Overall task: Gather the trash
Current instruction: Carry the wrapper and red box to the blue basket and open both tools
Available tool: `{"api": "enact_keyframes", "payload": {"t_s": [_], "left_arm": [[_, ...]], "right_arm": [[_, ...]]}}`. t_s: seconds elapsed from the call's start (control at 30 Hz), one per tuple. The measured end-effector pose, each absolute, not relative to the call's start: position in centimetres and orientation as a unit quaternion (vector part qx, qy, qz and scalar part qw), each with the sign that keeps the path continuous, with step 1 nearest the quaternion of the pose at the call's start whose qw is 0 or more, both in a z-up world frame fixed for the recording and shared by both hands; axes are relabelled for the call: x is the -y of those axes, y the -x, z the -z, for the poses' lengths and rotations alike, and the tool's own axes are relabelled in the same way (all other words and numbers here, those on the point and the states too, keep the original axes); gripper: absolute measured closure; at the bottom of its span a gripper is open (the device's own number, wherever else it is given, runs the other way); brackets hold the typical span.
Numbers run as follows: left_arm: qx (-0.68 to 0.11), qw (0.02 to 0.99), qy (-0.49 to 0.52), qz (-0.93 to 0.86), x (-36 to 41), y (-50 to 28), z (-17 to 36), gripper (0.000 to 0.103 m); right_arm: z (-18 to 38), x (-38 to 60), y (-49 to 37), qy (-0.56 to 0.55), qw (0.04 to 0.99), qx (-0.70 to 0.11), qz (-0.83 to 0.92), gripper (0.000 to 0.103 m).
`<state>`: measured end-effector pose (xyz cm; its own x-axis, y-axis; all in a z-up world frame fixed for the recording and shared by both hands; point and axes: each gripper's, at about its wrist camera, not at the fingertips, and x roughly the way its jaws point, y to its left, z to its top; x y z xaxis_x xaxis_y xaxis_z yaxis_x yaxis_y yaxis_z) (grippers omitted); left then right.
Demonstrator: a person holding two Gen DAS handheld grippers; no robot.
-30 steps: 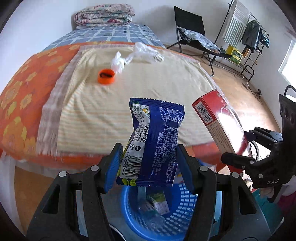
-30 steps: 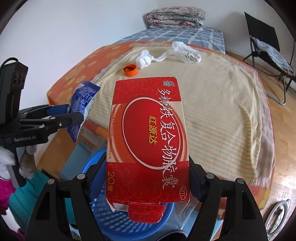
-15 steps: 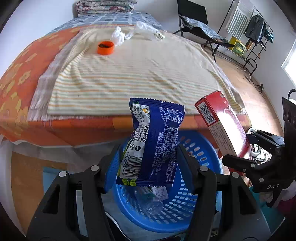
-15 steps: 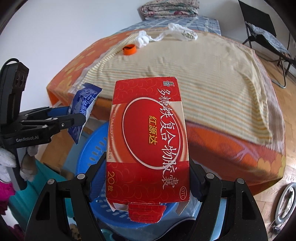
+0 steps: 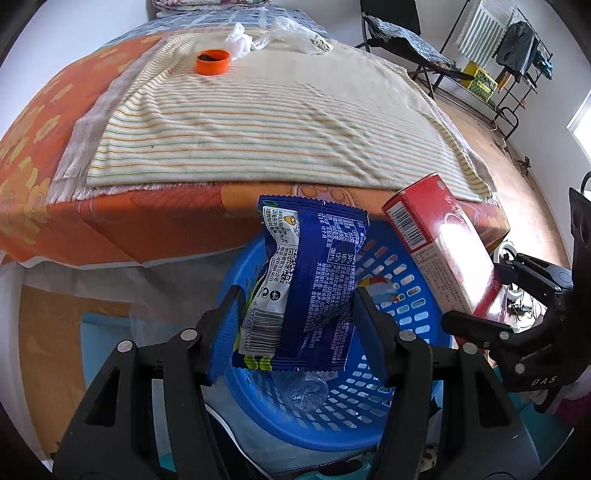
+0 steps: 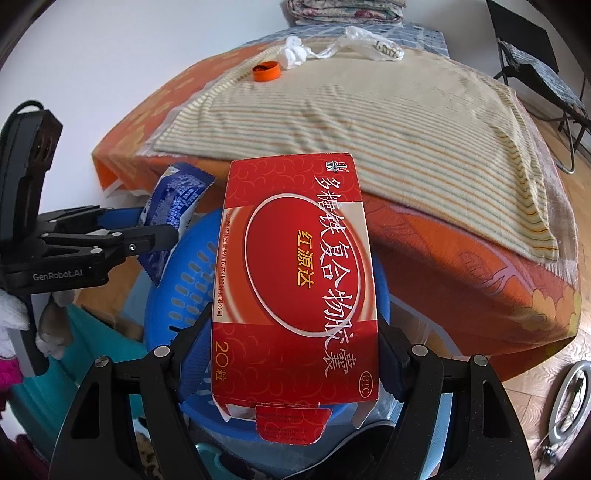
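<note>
Both grippers hang over the blue basket (image 5: pixel 388 417) below the bed's near edge, left gripper (image 5: pixel 295 328) clamped on the blue wrapper (image 5: pixel 314 280), right gripper (image 6: pixel 291 365) on the upright red box (image 6: pixel 295 280).

- The bed (image 5: pixel 122 225) carries an orange flowered sheet, with a striped cream blanket (image 5: pixel 266 122) spread flat over it.
- On the blanket's far end lie an orange cap (image 5: pixel 212 62) (open side up), crumpled white tissue (image 5: pixel 238 38) just beside it, and a clear plastic bag (image 5: pixel 291 33).
</note>
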<state>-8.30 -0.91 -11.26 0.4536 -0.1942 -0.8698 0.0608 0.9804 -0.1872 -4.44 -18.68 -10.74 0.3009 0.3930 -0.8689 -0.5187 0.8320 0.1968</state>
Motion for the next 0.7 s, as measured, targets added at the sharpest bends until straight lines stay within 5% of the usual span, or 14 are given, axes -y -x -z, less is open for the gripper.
{"api": "enact_keyframes", "payload": {"t_s": [0.7], "left_arm": [[-0.529, 0.844, 0.059, 0.073, 1.13, 8.21, 11.85, 0.032]], "right_arm": [[11.02, 18.24, 4.23, 0.068, 0.796, -0.527, -0.292, 0.027]]}}
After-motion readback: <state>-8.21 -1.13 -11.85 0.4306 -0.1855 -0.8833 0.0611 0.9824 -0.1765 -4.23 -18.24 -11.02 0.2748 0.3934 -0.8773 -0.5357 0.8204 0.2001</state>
